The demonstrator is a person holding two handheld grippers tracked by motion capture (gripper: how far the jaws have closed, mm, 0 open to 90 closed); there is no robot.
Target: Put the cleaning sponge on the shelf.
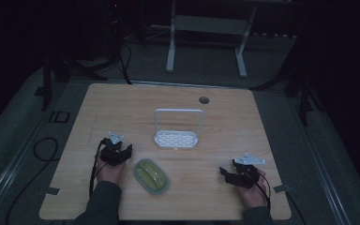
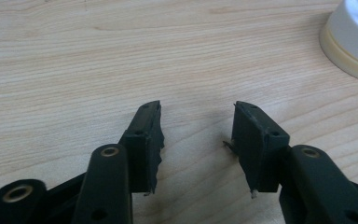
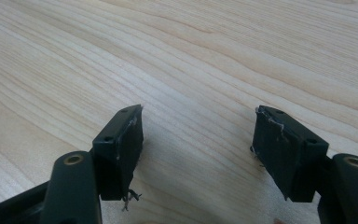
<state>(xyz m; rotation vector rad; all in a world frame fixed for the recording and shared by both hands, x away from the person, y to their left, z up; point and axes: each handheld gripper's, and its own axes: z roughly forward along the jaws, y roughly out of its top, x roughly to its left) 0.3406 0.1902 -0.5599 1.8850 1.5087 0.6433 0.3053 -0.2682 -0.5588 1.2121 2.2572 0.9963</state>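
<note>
A pale wood worktop point(image 1: 225, 122) stands in a dark room. A green dish point(image 1: 151, 176) lies just right of the left tongs point(image 1: 122, 151), well apart from the right tongs point(image 1: 225, 172). Both tongs are released, gaping over bare wood, with a white rack point(image 1: 177, 138) beyond.

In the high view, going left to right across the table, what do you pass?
Left gripper → green dish → white rack → right gripper.
</note>
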